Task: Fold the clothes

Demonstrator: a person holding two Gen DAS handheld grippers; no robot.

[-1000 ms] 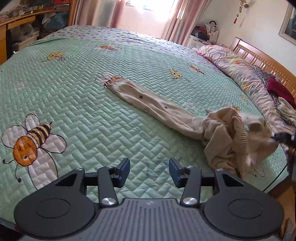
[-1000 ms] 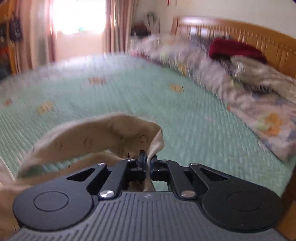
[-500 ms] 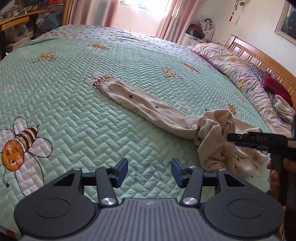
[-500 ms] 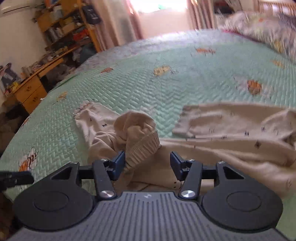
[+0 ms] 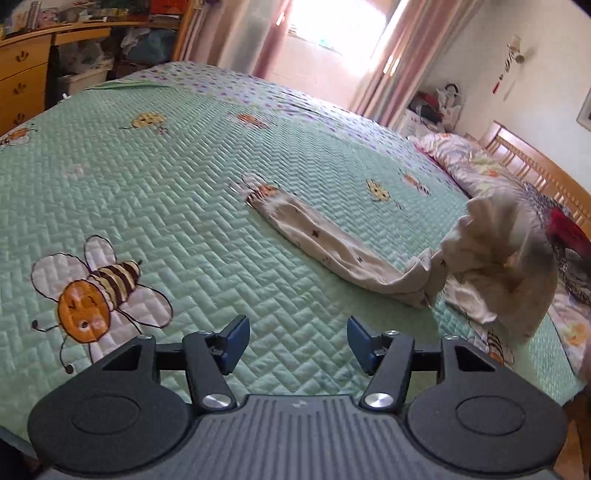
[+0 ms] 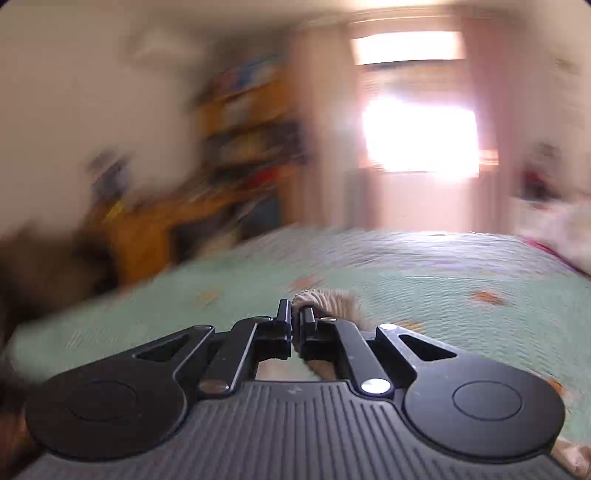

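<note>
Beige printed trousers (image 5: 332, 247) lie on the green quilted bedspread (image 5: 184, 221), one leg stretched flat toward the far left. Their waist end (image 5: 498, 258) hangs lifted in a bunch at the right, blurred. In the right wrist view my right gripper (image 6: 295, 314) is shut on a ribbed beige edge of the trousers (image 6: 314, 297), with cloth hanging below the jaws. My left gripper (image 5: 295, 341) hovers over bare quilt near the front edge; its jaws are opening, with nothing between them, well short of the trousers.
A pile of floral bedding (image 5: 480, 166) and a red garment (image 5: 569, 232) lie along the wooden headboard (image 5: 535, 162) at the right. A wooden desk with drawers (image 5: 26, 74) stands left of the bed. Curtains and a bright window (image 5: 332, 33) are behind.
The right gripper opened, then shut on the trousers' waistband and lifted it, swinging toward the window. The waist end rose off the bed. The left gripper's jaws widened.
</note>
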